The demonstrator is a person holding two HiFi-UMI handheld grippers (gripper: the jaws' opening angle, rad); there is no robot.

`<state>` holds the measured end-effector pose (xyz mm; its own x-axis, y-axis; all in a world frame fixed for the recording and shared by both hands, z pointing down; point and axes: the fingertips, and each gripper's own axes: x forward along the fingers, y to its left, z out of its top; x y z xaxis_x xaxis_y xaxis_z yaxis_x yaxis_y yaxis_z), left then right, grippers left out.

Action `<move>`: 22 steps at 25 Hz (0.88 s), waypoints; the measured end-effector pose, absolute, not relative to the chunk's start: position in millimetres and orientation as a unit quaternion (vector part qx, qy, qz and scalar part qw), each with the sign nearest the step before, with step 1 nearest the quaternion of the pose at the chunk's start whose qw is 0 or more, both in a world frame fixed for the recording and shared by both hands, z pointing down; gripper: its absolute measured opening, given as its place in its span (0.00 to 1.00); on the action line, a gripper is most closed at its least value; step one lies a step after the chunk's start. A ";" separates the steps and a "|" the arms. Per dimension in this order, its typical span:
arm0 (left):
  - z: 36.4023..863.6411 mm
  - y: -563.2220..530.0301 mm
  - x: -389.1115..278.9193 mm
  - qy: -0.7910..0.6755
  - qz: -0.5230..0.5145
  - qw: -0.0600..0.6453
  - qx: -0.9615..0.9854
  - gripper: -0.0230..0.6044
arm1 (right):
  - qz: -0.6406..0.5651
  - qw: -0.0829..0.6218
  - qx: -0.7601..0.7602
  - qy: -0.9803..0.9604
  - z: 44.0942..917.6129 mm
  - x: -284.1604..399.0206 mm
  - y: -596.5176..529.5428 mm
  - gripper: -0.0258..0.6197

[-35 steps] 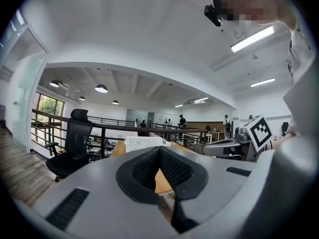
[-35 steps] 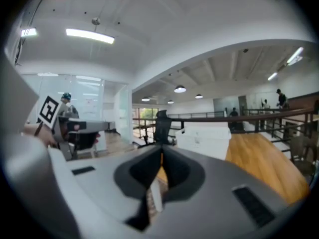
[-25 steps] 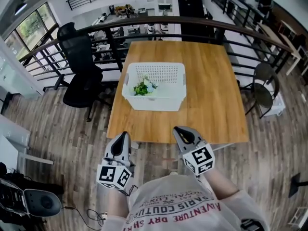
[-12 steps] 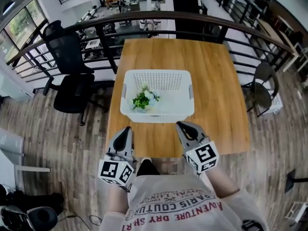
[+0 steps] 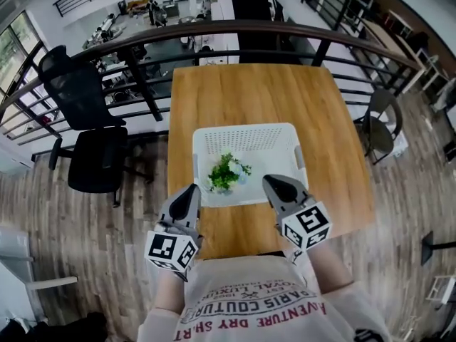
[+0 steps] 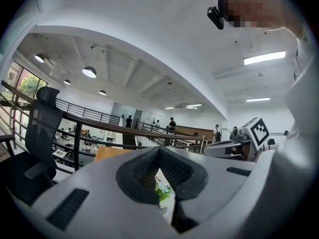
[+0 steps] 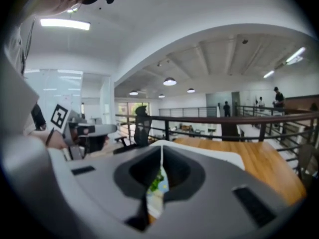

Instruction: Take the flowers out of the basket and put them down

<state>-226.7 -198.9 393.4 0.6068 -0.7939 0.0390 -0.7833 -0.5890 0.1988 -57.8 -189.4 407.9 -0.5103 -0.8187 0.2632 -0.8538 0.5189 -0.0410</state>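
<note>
A white perforated basket (image 5: 242,129) stands on the near half of a wooden table (image 5: 249,91). A small bunch of green-leaved flowers with pale blooms (image 5: 226,171) lies inside it, toward its near left. My left gripper (image 5: 191,189) is shut and empty, its tip at the basket's near left corner. On the other side my right gripper (image 5: 270,181) is shut and empty too, its tip over the near right rim. In the left gripper view the flowers (image 6: 163,192) show below the closed tips (image 6: 159,151). The right gripper view gives the flowers (image 7: 157,183) under the closed tips (image 7: 161,147).
A dark metal railing (image 5: 235,30) curves behind the table's far edge. A black office chair (image 5: 85,120) stands left of the table and a round chair (image 5: 381,123) to the right. Bare tabletop lies right of and beyond the basket.
The table and basket have drawn closer. Both gripper tips, earlier short of the table's near edge, now reach the basket's near rim. Both stay shut.
</note>
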 end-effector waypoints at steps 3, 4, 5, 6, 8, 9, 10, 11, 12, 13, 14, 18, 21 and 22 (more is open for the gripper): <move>394.2 -218.0 -232.6 -0.446 -0.028 0.109 0.888 0.06 | 0.090 0.136 0.454 -0.876 408.6 -65.6 -209.9 0.09; 394.1 -223.7 -233.7 -0.448 -0.029 0.110 0.887 0.06 | 0.086 0.146 0.445 -0.880 409.8 -67.0 -218.0 0.09; 394.3 -229.5 -234.6 -0.452 -0.029 0.109 0.885 0.06 | 0.080 0.154 0.437 -0.882 410.7 -67.7 -227.2 0.09; 394.8 -235.2 -235.2 -0.456 -0.029 0.109 0.883 0.06 | 0.074 0.161 0.431 -0.885 411.3 -67.9 -236.7 0.09; 397.3 -243.2 -234.2 -0.464 -0.029 0.115 0.878 0.06 | 0.062 0.178 0.411 -0.892 413.7 -68.3 -254.6 0.09; 399.2 -245.5 -232.5 -0.468 -0.026 0.119 0.876 0.06 | 0.059 0.187 0.397 -0.897 417.1 -69.0 -262.3 0.09; 401.4 -247.1 -230.0 -0.470 -0.022 0.121 0.874 0.06 | 0.056 0.198 0.379 -0.902 423.0 -70.4 -268.8 0.09; 403.5 -248.3 -226.9 -0.470 -0.017 0.119 0.874 0.06 | 0.054 0.212 0.352 -0.910 431.6 -73.6 -273.4 0.10; 405.8 -249.6 -223.8 -0.470 -0.011 0.115 0.875 0.06 | 0.052 0.230 0.315 -0.920 442.7 -79.1 -275.3 0.16; 408.8 -251.0 -221.7 -0.472 -0.006 0.112 0.875 0.06 | 0.046 0.251 0.270 -0.928 455.9 -85.9 -275.0 0.35; 412.5 -252.6 -220.8 -0.476 -0.001 0.112 0.872 0.06 | 0.037 0.273 0.227 -0.934 470.2 -92.1 -273.6 0.51; 427.3 -256.8 -226.7 -0.503 0.001 0.134 0.854 0.06 | 0.036 0.299 0.110 -0.947 515.2 -104.6 -269.7 0.67; 437.4 -257.1 -233.7 -0.519 -0.004 0.151 0.841 0.06 | 0.078 0.309 0.071 -0.945 541.5 -107.6 -273.7 0.78; 440.1 -256.7 -236.1 -0.525 -0.005 0.157 0.836 0.06 | 0.080 0.321 0.064 -0.942 551.7 -107.7 -276.0 0.80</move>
<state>-236.1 -256.7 440.1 0.4487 -0.8799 0.1562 -0.8766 -0.3993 0.2686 -107.7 -276.0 551.7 -0.7855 -0.0697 0.6149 -0.1720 0.9791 -0.1088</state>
